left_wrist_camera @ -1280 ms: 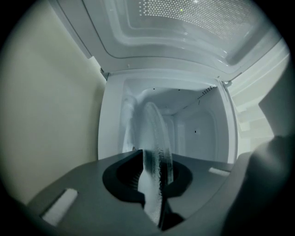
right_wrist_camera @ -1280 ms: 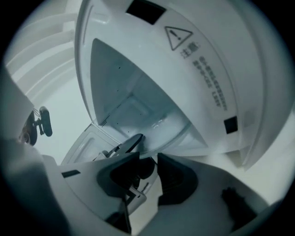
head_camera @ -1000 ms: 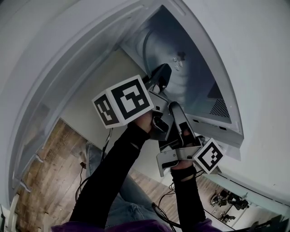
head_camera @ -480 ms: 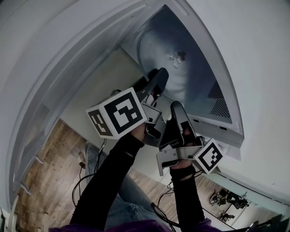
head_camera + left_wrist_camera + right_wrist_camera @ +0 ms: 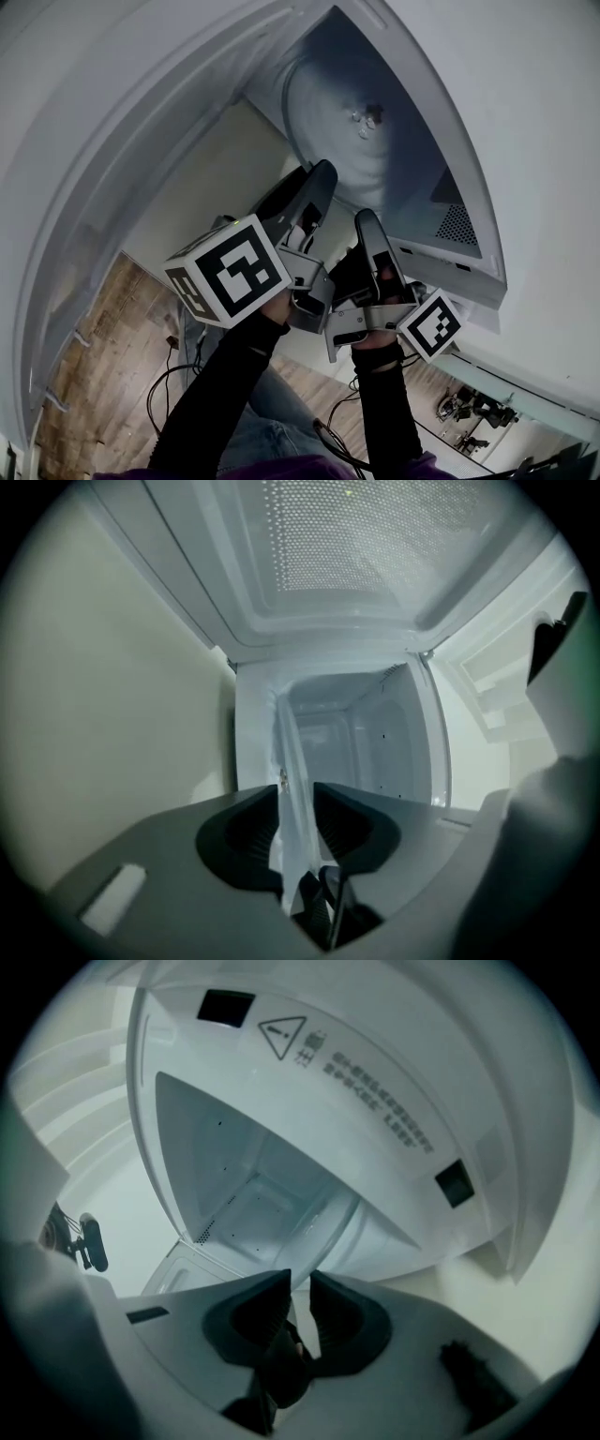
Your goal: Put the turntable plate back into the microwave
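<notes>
Evidently the turntable plate (image 5: 347, 122), likely stiff, slick, breakable glass best pinched at its near rim, sits inside the microwave (image 5: 455, 220) at twelve o'clock from both tools, the right tool (image 5: 367, 221) clamped narrowly on that rim, the left tool (image 5: 317, 178), jaws just opened wide, straddling it without touching.
</notes>
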Motion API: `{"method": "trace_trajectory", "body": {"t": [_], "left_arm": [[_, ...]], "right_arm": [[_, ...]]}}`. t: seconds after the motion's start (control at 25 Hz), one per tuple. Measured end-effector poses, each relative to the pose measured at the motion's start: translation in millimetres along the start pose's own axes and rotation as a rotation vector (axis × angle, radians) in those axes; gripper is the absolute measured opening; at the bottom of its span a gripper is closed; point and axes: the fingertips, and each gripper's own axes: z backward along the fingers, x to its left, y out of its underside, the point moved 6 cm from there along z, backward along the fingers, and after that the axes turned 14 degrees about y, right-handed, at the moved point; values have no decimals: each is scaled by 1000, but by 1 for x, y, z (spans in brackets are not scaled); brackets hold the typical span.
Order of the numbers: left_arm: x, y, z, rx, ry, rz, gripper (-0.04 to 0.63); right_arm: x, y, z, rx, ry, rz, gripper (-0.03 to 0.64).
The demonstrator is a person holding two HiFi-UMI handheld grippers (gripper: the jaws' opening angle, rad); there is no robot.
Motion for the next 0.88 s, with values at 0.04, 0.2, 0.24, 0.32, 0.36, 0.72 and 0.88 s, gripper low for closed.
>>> {"method": "trace_trajectory", "body": {"t": [0.04, 0.2, 0.24, 0.32, 0.36, 0.72, 0.88], "left_arm": [[-1, 2, 0, 20, -13, -8, 94], [2, 4, -7, 10, 18, 70, 57], [4, 3, -9, -5, 28, 92, 54], [5, 2, -11, -17, 36, 108, 54], [5, 2, -12, -19, 40, 109, 54], [8, 3, -12, -44, 69, 134, 54], [10, 2, -16, -52, 55, 141, 52]], "right_arm": [[-2, 0, 0, -1, 10, 10, 66], [-5, -2, -3, -6, 26, 35, 66], [-4, -2, -5, -8, 26, 42, 66], [-4, -2, -5, -15, 27, 55, 66], [-4, -3, -6, -20, 26, 64, 66], [1, -1, -6, -41, 37, 171, 66], [3, -2, -9, -55, 52, 199, 66]]}}
